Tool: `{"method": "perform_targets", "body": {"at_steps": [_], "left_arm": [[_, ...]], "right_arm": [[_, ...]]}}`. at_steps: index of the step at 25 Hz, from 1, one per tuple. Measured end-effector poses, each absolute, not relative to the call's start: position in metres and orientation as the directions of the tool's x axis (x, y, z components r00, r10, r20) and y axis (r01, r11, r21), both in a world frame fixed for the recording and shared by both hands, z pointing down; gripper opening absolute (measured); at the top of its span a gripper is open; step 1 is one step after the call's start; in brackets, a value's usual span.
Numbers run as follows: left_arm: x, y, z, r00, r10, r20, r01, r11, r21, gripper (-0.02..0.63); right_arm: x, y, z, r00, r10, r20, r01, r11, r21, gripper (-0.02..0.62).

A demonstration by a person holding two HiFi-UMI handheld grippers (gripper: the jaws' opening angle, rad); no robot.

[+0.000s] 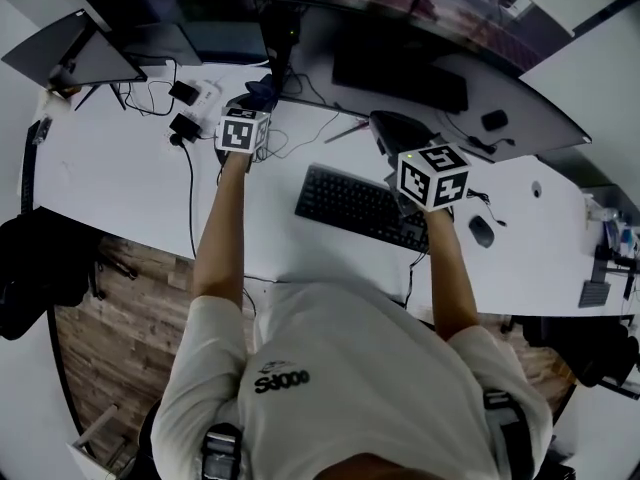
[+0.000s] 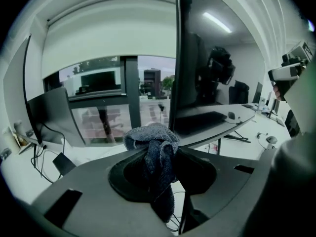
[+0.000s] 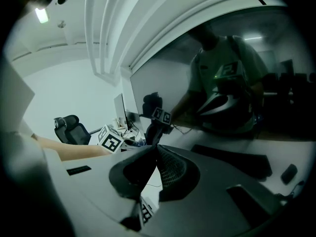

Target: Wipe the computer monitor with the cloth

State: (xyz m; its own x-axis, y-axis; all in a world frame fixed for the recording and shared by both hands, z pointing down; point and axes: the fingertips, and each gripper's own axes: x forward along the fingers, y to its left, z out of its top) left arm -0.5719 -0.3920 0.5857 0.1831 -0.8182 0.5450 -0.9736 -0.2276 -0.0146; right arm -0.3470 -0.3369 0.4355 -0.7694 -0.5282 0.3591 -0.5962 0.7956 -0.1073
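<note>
The big dark curved monitor (image 1: 400, 28) runs along the back of the white desk (image 1: 110, 178). My left gripper (image 1: 262, 96) is shut on a dark blue cloth (image 1: 260, 90) beside the monitor stand (image 1: 277, 48). In the left gripper view the bunched cloth (image 2: 157, 149) hangs between the jaws, with the monitor's (image 2: 197, 73) edge just behind it. My right gripper (image 1: 385, 123) hovers over the desk before the screen, shut with nothing in it. In the right gripper view its jaws (image 3: 155, 149) meet, and the screen (image 3: 222, 83) reflects the person.
A black keyboard (image 1: 355, 206) and a mouse (image 1: 481, 230) lie under my right arm. Power adapters and cables (image 1: 190, 108) sit left of the left gripper. A second screen (image 1: 75, 53) stands at the far left. An office chair (image 3: 69, 127) stands beyond the desk.
</note>
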Motion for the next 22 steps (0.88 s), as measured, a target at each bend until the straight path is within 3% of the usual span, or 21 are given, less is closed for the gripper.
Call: {"method": "perform_targets", "body": {"at_steps": [7,16,22], "left_arm": [[-0.57,-0.396,0.626,0.197,-0.802,0.564,-0.98,-0.152,0.126,0.13],[-0.552,-0.398,0.639,0.246,-0.818,0.52,-0.943,-0.078,0.323,0.127],[-0.541,-0.395,0.637,0.304,-0.868,0.394,-0.755,0.032,0.654,0.124]], "right_arm": [[-0.333,-0.343,0.45,-0.774,-0.509,0.376,-0.603,0.775,-0.192,0.005],[-0.328,-0.329,0.465,-0.785,-0.455,0.42,-0.559,0.813,-0.165,0.005],[-0.311,-0.321,0.462,-0.771,-0.489,0.408,-0.588,0.793,-0.159,0.005]]}}
